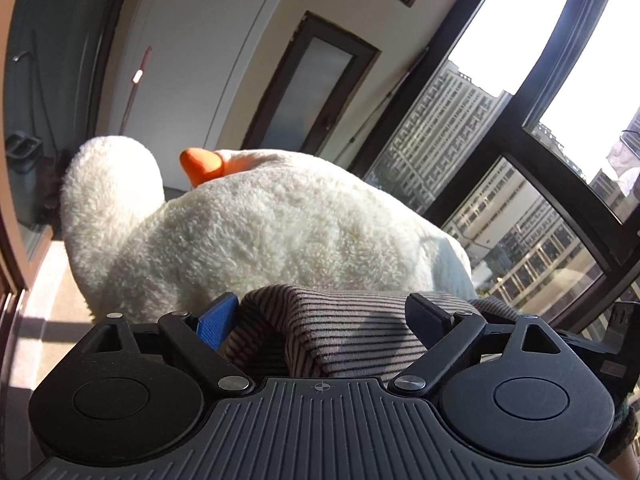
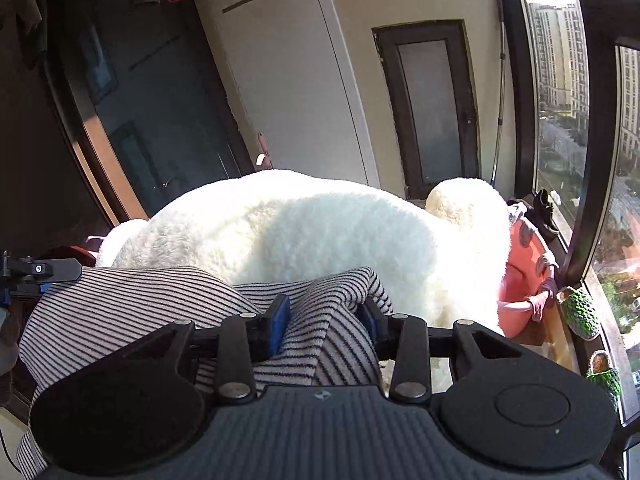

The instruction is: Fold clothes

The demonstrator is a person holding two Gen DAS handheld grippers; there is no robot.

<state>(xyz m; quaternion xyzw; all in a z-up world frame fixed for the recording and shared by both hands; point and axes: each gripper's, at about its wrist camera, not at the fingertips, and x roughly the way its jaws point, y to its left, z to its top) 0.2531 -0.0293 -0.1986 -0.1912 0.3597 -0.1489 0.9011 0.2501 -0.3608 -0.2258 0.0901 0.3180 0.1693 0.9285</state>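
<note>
A tall window (image 1: 520, 128) with dark frames fills the right of both views, apartment blocks beyond it, and a pale wall with a narrow frosted door (image 2: 430, 112) runs across the upper middle. In front of that, filling the centre of each frame, sits a big white plush duck (image 1: 260, 232) with an orange bill (image 1: 202, 166); a pink tub (image 2: 520, 276) shows at its right edge in the right wrist view. The task's thing is the striped garment (image 2: 120, 304), a pale knit with thin dark stripes, held up in the air in front of the plush toy, with no worktop visible beneath it. It stretches across the lower part of both frames, its long axis running side to side between the two grippers. The right gripper (image 2: 324, 322) has its blue-padded fingers clamped on a bunched ridge of the cloth, which spreads away to the lower left of that frame toward the other tool. The left gripper (image 1: 320, 316) stands with its fingers well apart; a thick fold of the cloth lies between them, nearer the blue pad (image 1: 216, 322), and I cannot tell whether it is actually pinched. The cloth hangs between both tools, so any coming fold turns on that side-to-side span, and the right hand has the surer hold.
</note>
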